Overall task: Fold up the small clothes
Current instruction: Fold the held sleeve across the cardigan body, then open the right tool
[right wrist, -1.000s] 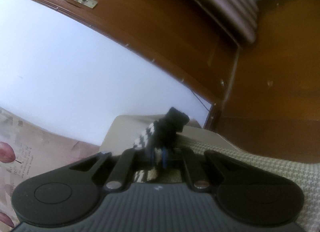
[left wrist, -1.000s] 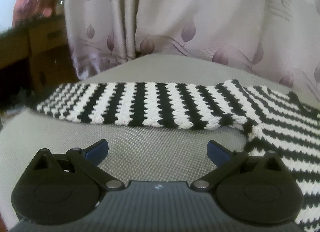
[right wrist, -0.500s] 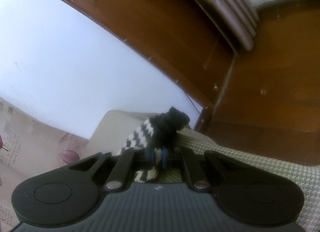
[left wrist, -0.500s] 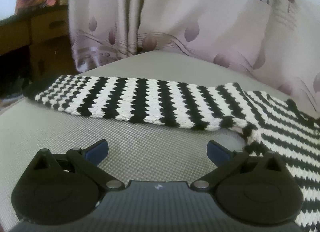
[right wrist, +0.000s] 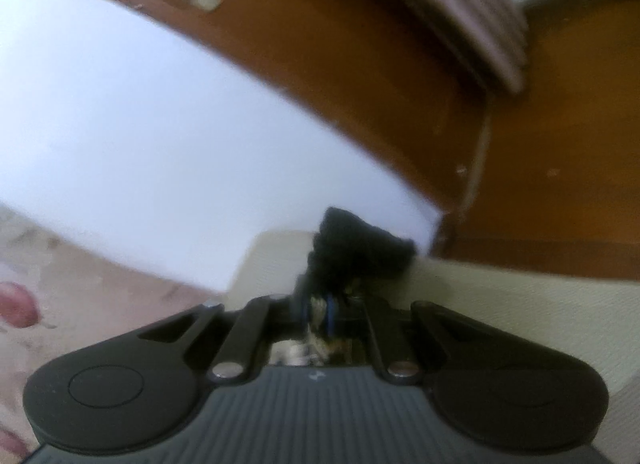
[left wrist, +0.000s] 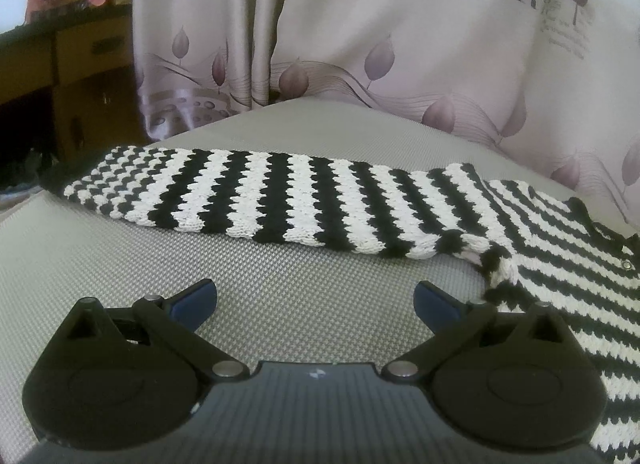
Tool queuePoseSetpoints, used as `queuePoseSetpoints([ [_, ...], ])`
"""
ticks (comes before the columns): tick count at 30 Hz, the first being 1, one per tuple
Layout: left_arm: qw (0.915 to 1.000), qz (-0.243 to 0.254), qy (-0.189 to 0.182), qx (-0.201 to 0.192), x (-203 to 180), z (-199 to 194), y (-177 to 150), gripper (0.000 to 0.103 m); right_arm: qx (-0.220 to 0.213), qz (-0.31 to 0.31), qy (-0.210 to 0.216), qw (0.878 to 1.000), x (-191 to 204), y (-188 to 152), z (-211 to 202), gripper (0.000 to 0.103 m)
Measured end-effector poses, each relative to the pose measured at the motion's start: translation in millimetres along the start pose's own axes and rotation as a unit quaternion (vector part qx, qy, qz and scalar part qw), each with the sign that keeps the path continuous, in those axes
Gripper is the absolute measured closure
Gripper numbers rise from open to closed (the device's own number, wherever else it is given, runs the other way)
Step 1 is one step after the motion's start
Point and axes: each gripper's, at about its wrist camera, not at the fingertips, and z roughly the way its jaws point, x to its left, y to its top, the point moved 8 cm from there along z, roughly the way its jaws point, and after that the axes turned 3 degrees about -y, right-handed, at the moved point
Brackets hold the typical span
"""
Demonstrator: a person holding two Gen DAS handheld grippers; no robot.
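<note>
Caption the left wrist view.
Open left gripper hovers over grey woven surface before black-and-white striped knit sweater.

Your left wrist cam sits low behind the left hand-held gripper, looking forward and slightly down across the grey woven-cloth table toward the pale leaf-print curtain, with the black-and-white striped knitted sweater stretched across the middle, pretty near. Your right wrist cam is tilted way up and rolled, blurry, facing a white wall and brown wooden door frame past the right hand-held gripper. Both views share only the sweater, table cloth and a bit of curtain.
</note>
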Motion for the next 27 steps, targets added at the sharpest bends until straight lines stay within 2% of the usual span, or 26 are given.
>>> queuePoseSetpoints([
  [6,1.0000,-0.006,-0.005,-0.005,-0.3,-1.5,1.0,0.000,0.037,-0.040,0.077,0.996,96.9,-37.6,7.3,0.095],
  [11,0.9998,-0.015,-0.012,-0.008,0.4,-3.1,1.9,0.000,0.081,-0.051,0.147,0.985,181.0,-97.0,16.7,0.095],
  [17,0.9989,-0.039,-0.024,-0.012,4.4,-4.0,2.9,0.000,0.148,-0.065,0.215,0.963,273.7,-202.5,27.8,0.095],
  [20,0.9979,-0.055,-0.031,-0.011,7.8,-3.8,3.1,0.000,0.186,-0.073,0.238,0.951,307.3,-262.2,32.1,0.095],
  [22,0.9971,-0.065,-0.038,-0.014,10.7,-4.9,3.5,0.000,0.213,-0.080,0.248,0.942,322.5,-305.4,31.7,0.095],
  [27,0.9954,-0.080,-0.050,-0.019,12.7,-6.1,3.9,0.000,0.271,-0.096,0.249,0.925,330.8,-395.6,28.7,0.095],
])
